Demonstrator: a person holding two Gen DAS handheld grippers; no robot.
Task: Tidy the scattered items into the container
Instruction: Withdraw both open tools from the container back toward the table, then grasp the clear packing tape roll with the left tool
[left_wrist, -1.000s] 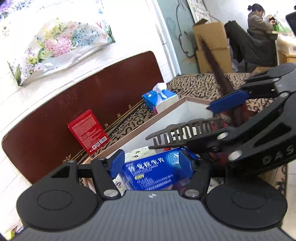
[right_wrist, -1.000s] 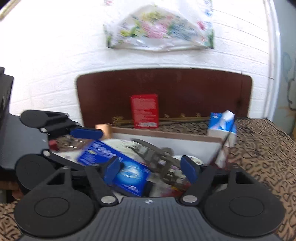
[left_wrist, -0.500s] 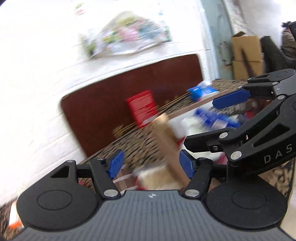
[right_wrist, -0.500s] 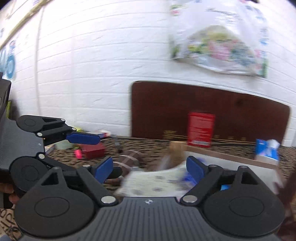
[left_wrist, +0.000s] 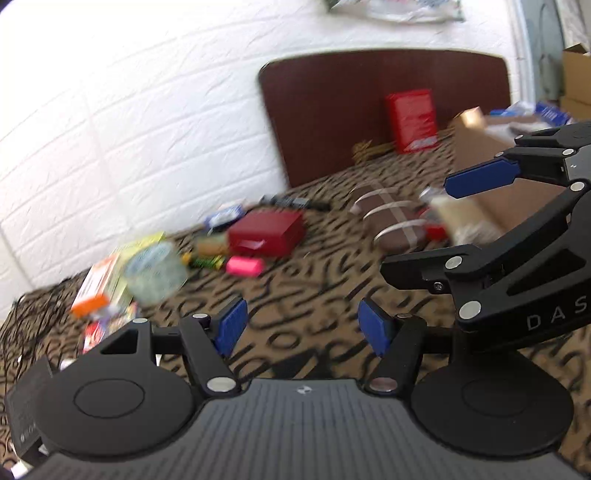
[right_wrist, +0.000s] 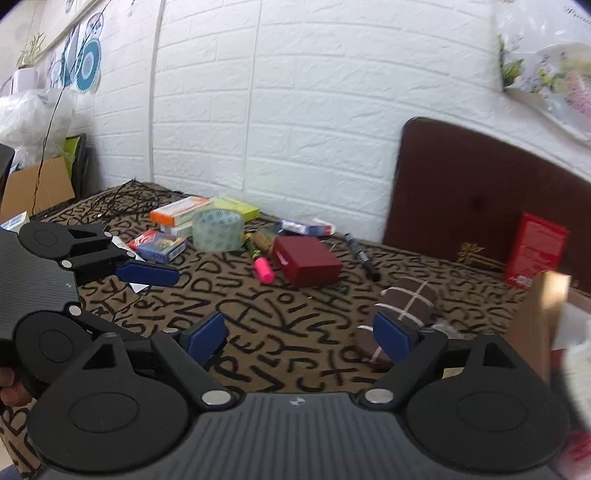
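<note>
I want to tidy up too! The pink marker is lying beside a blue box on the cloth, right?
Not quite: the box beside the pink marker is dark red, not blue. The right wrist view shows them lying side by side on the cloth.

White letters "DAS", cut off at the picture's edge, on the black body of the right tongs (left_wrist: 476, 218) in the left wrist view. Big black capital letters all over the brown patterned cloth (right_wrist: 295, 314), forming no readable word. Print on the red box (right_wrist: 535, 249) and small cartons too blurred to read.
</note>
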